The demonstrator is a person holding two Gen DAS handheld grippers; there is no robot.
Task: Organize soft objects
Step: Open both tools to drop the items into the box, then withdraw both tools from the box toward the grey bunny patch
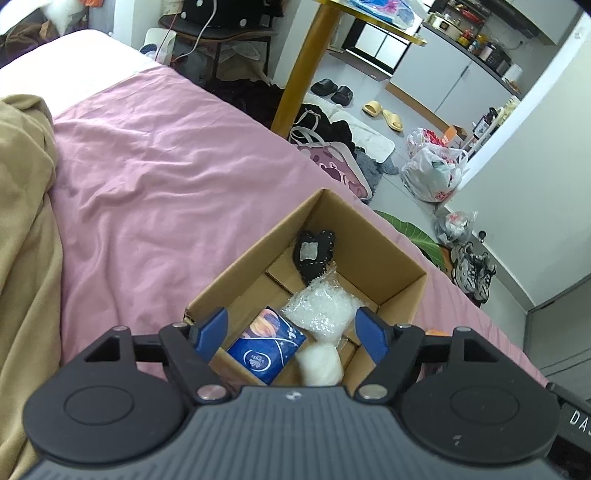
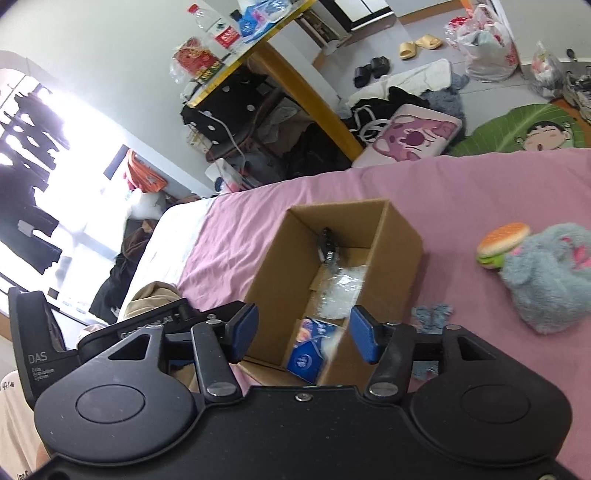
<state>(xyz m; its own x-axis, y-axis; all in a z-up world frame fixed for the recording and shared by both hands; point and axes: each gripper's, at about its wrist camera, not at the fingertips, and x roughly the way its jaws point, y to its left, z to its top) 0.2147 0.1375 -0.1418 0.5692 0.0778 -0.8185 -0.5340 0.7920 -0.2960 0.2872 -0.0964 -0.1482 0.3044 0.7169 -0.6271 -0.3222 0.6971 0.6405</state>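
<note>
Evidently between picks: both the left gripper (image 1: 291, 332) and right gripper (image 2: 301, 334) hover spread and empty over the box (image 2: 402, 243) (4 items inside), so next comes the grey plush (image 2: 546, 277).

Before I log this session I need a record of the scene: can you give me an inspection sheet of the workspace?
Surface: pink bedsheet, wrinkled.
Job's things: open cardboard box holds a blue tissue pack, a white fluffy ball, a bubble-wrap bag and a black pouch. Burger toy and grey plush lie touching on the sheet, outside the box.
Clutter: small grey-blue fabric piece beside the box.
Grippers: left hand-held gripper and right hand-held gripper both open, empty, over the box.
Cables: white cable by a chair.
Surroundings: slippers, plastic bags on the floor.
</note>
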